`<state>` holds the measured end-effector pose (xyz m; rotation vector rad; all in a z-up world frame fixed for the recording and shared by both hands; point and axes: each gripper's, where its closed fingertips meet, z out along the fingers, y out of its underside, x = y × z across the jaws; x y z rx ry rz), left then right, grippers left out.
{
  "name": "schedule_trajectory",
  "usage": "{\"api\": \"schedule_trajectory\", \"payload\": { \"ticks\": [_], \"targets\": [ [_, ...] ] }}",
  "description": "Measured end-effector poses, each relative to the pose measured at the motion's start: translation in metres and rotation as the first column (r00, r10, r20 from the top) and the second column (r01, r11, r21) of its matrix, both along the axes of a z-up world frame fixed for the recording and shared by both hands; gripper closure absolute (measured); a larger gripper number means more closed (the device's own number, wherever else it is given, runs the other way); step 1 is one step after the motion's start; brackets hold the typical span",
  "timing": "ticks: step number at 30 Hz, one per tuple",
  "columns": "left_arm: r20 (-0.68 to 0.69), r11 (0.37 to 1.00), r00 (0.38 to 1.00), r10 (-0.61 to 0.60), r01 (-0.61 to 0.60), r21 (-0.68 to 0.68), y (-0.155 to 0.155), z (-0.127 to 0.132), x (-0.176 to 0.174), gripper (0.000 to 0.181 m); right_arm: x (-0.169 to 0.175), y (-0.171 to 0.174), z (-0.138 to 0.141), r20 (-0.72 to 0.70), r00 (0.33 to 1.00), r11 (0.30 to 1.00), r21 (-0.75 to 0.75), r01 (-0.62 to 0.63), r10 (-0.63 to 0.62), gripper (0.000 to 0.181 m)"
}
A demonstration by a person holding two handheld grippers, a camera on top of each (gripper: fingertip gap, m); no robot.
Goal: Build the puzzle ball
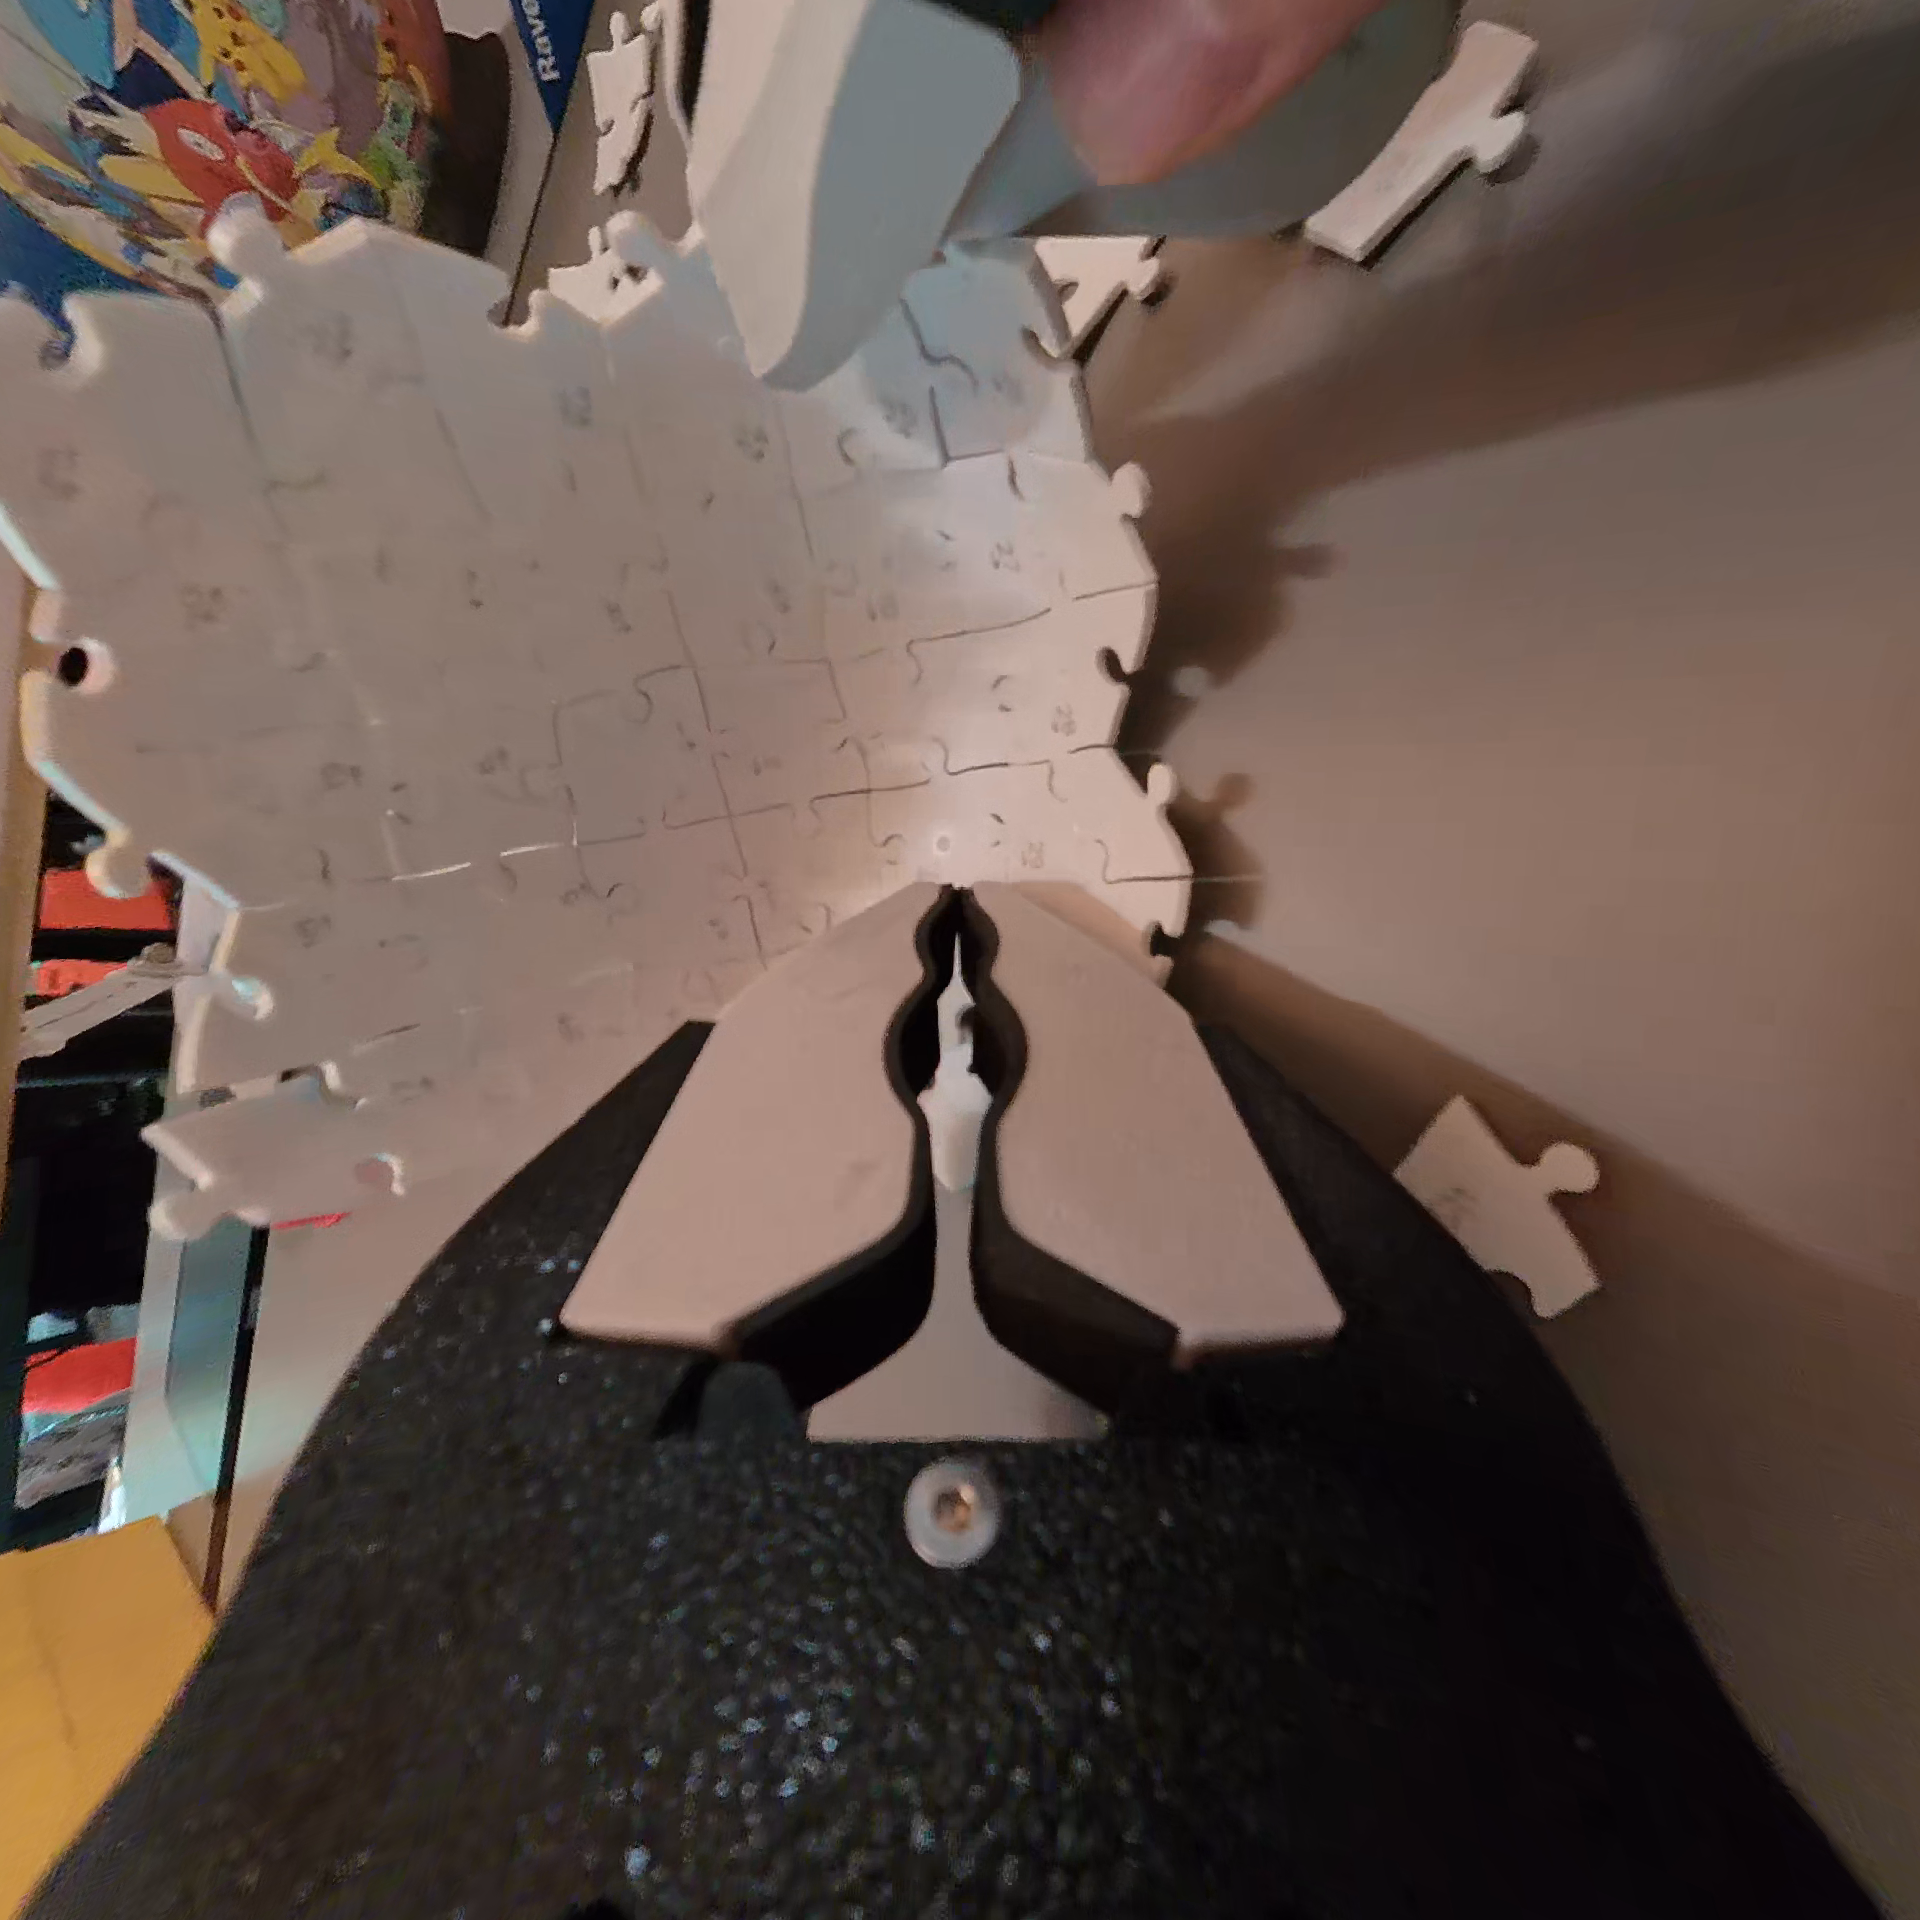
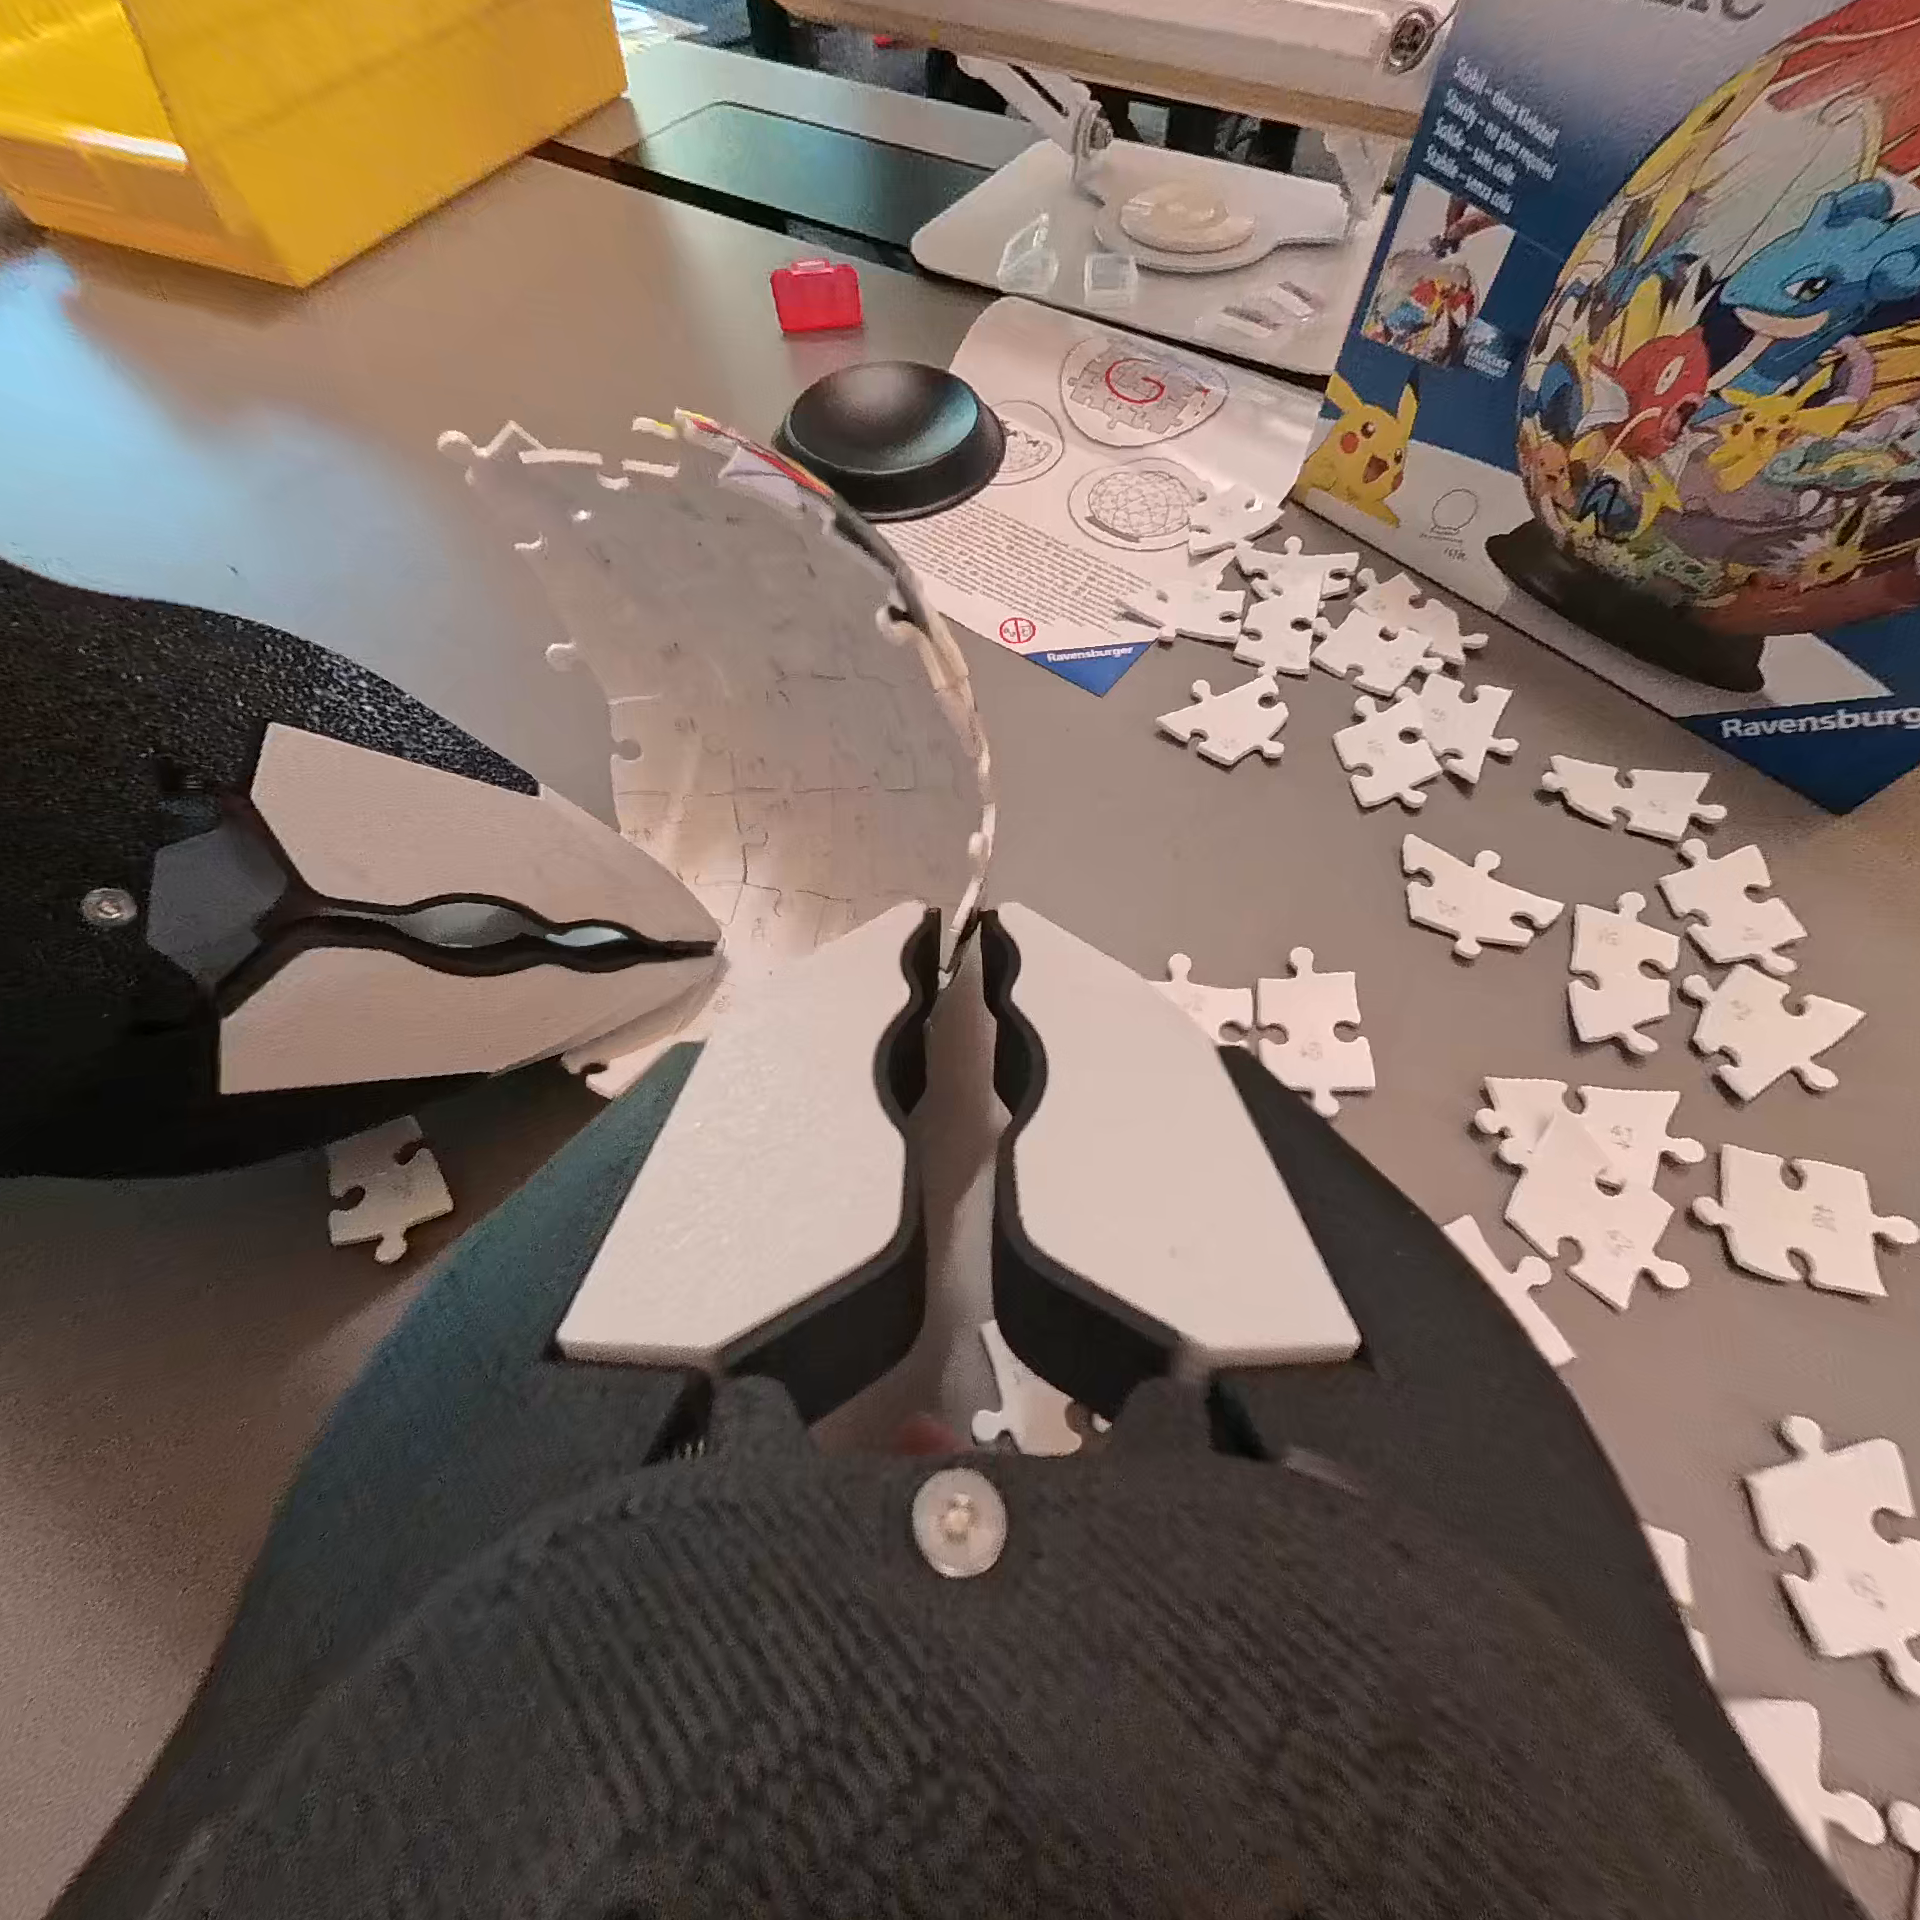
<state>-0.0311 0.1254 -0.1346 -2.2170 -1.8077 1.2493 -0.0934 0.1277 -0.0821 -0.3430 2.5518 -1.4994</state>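
At table centre we see both grippers, left (image 2: 717, 951) and right (image 2: 961, 925), pinched onto the curved white half-built puzzle shell's (image 2: 790, 707) rim. Loose white jigsaw pcs (image 2: 1621, 977) lie at 3 o'clock.

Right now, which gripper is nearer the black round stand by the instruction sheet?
Right, narrowly. The right gripper pinches the shell's near edge, on the stand's side. The left gripper grips the shell's lower rim, farther left.

Looked like an office or lab desk: grey table (image 2: 312, 436), monitor stand (image 2: 1122, 208), yellow bin (image 2: 312, 114), puzzle box (image 2: 1662, 364).
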Motion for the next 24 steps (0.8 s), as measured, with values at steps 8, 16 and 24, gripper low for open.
{"api": "schedule_trajectory", "payload": {
  "ticks": [8,16,24],
  "targets": [
    [-0.019,0.998,0.998,0.065,-0.066,-0.018,-0.007,0.001,0.003,0.179,-0.003,-0.001,0.001,-0.199,0.979,0.999,-0.048,0.025,-0.034,0.175],
    [-0.165,0.986,0.977,0.132,-0.113,0.124,-0.002,0.015,0.007,0.170,-0.006,0.004,0.008,-0.362,0.923,0.979,-0.196,0.063,-0.132,0.176],
    [-0.156,0.887,0.912,0.380,-0.311,0.342,-0.004,0.020,0.073,0.149,-0.008,0.009,0.011,-0.388,0.899,0.944,-0.321,0.076,-0.204,0.176]
  ]
}}
